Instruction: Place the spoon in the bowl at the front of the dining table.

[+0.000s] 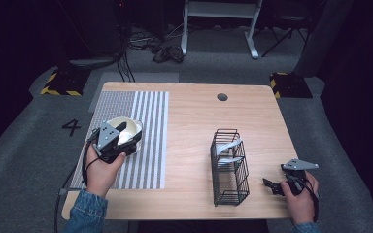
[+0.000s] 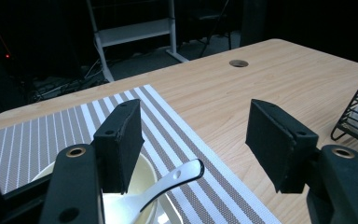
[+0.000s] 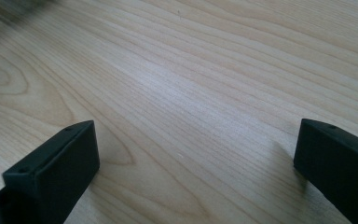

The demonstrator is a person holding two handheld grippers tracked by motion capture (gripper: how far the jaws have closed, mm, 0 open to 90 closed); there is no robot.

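Left tongs (image 2: pixel 193 140) hover open over the bowl (image 2: pixel 144 196) (spoon (image 2: pixel 168 184) inside).

wire basket (image 1: pixel 229 170) standing near the tabletop's front right corner, white pieces lying inside | round hole (image 1: pixel 222 97) sitting near the tabletop's (image 1: pixel 194 111) far edge | white frame legs (image 1: pixel 221 24) standing on the grey floor beyond the far edge | yellow-black striped blocks (image 1: pixel 58 82) lying off both far corners
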